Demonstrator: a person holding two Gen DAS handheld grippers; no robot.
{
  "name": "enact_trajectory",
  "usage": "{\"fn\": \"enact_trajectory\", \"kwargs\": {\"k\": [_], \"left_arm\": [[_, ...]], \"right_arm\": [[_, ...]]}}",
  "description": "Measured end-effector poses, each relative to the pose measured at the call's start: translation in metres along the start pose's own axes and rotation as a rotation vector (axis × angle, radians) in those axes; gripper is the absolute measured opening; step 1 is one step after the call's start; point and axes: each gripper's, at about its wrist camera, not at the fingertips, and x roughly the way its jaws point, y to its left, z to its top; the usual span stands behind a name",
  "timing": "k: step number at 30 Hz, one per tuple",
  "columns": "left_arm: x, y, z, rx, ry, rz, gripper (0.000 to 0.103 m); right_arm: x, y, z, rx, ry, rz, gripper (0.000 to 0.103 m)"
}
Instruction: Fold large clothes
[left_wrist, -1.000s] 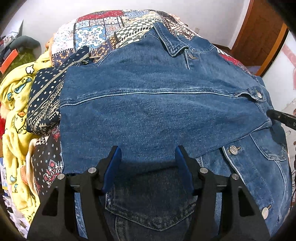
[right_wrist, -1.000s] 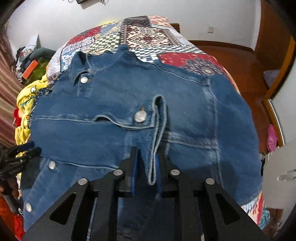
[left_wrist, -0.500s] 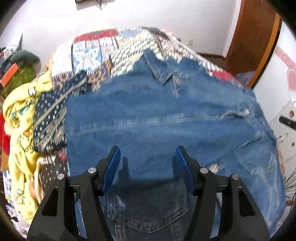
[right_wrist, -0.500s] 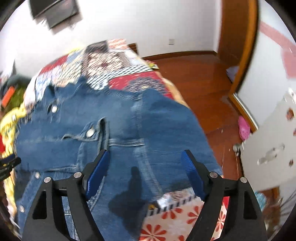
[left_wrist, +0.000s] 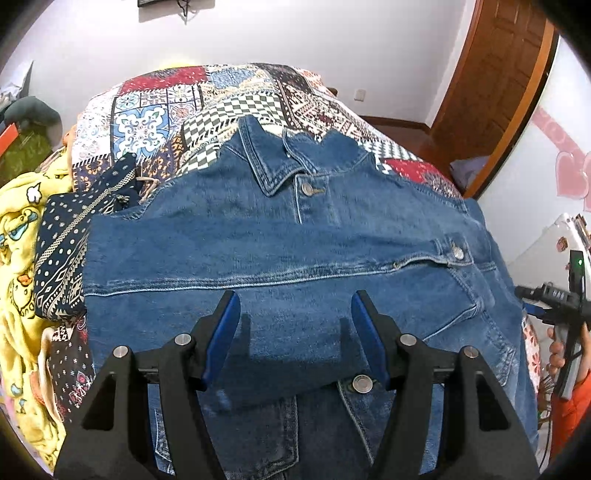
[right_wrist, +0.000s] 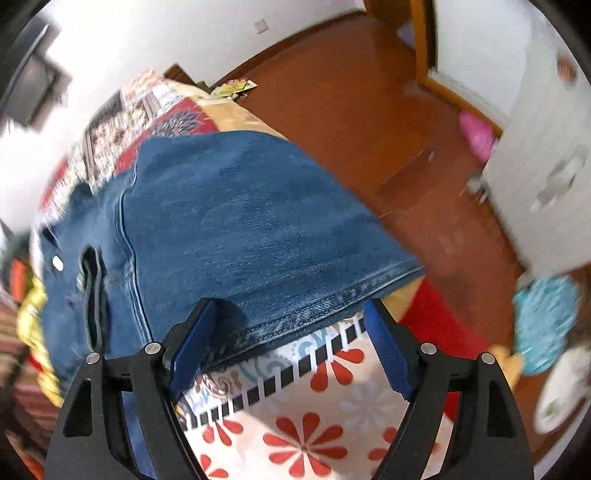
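Blue denim jacket lies spread on a bed covered by a multicoloured patchwork quilt, collar toward the far wall, one sleeve folded across the chest.

Left claw: blue-padded fingers spread wide, hovering above the folded sleeve, nothing between them. A metal snap button shows just beside its right finger.

Right claw: fingers spread wide, nothing gripped. It sits over the jacket's stitched edge, where the denim ends and a white cloth with red flowers shows beneath. This view is motion-blurred.

Beside the jacket, on the left in the left wrist view: a navy patterned garment and a yellow cartoon-print fabric. Reddish wooden floor lies beyond the bed.
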Motion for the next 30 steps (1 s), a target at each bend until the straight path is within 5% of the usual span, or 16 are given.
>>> {"fn": "enact_trajectory", "kwargs": {"k": [5, 11, 14, 16, 18, 22, 30], "left_arm": [[0.006, 0.001, -0.002, 0.006, 0.013, 0.014, 0.062], [0.009, 0.005, -0.003, -0.025, 0.024, 0.011, 0.062], [0.009, 0.007, -0.005, -0.032, 0.031, 0.014, 0.062], [0.006, 0.008, -0.007, -0.036, 0.026, 0.013, 0.062], [0.001, 0.01, -0.009, -0.031, 0.015, 0.012, 0.062], [-0.007, 0.013, -0.011, -0.015, -0.001, 0.021, 0.062], [-0.023, 0.026, -0.018, -0.032, -0.026, -0.006, 0.062]], "right_arm": [[0.013, -0.025, 0.008, 0.154, 0.022, 0.131, 0.082], [0.023, -0.022, 0.013, 0.195, -0.033, 0.115, 0.075], [0.023, -0.021, 0.019, 0.221, -0.08, 0.068, 0.053], [0.02, -0.014, 0.025, 0.216, -0.111, 0.003, 0.022], [0.013, -0.002, 0.03, 0.171, -0.137, -0.063, 0.014], [-0.013, 0.017, 0.031, 0.094, -0.214, -0.115, 0.012], [-0.106, 0.094, 0.028, -0.119, -0.409, -0.02, 0.011]]}}
